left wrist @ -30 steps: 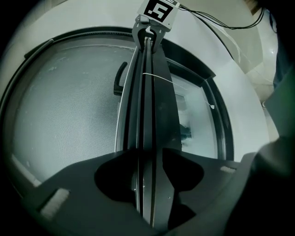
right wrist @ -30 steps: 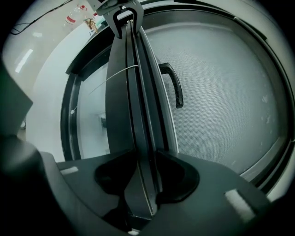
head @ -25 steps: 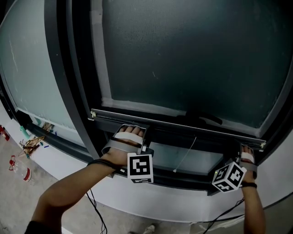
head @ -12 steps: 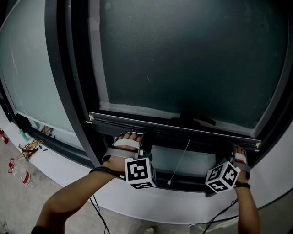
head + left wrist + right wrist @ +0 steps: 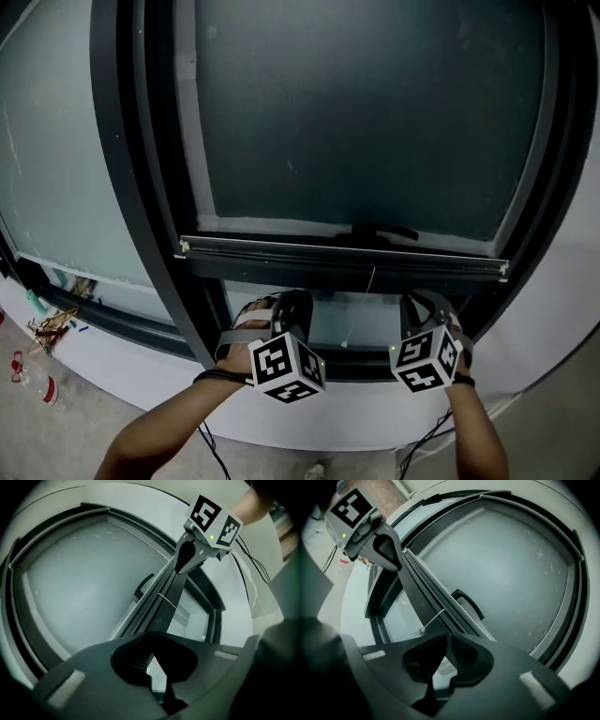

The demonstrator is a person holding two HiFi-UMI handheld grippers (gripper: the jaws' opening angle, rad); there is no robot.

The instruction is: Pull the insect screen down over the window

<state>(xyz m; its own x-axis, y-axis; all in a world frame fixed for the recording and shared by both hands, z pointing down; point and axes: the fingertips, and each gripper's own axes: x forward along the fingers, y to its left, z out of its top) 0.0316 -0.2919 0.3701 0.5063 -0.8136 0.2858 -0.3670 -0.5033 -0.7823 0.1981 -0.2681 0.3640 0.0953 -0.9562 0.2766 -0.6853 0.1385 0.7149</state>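
The insect screen's dark mesh [image 5: 366,112] hangs over most of the window. Its bottom bar [image 5: 281,254] lies level a little above the sill, with a small handle [image 5: 384,232] on top and a thin pull cord [image 5: 359,309] hanging below. My left gripper [image 5: 291,305] reaches up under the bar left of the cord. My right gripper [image 5: 427,305] reaches up right of it. In the left gripper view my left gripper [image 5: 151,637] is closing tight on the bar's lower edge [image 5: 161,606]. My right gripper [image 5: 449,637] is likewise closing on that edge [image 5: 426,592].
A thick black window frame [image 5: 122,187] and a frosted pane [image 5: 47,150] stand at the left. A white sill [image 5: 141,361] runs below. Litter [image 5: 42,328] lies on the floor at far left, and cables [image 5: 211,450] hang by my arms.
My right gripper has slid left along the bar toward the cord, and the left one has shifted a little right. Both grippers' jaws have closed under the bar.
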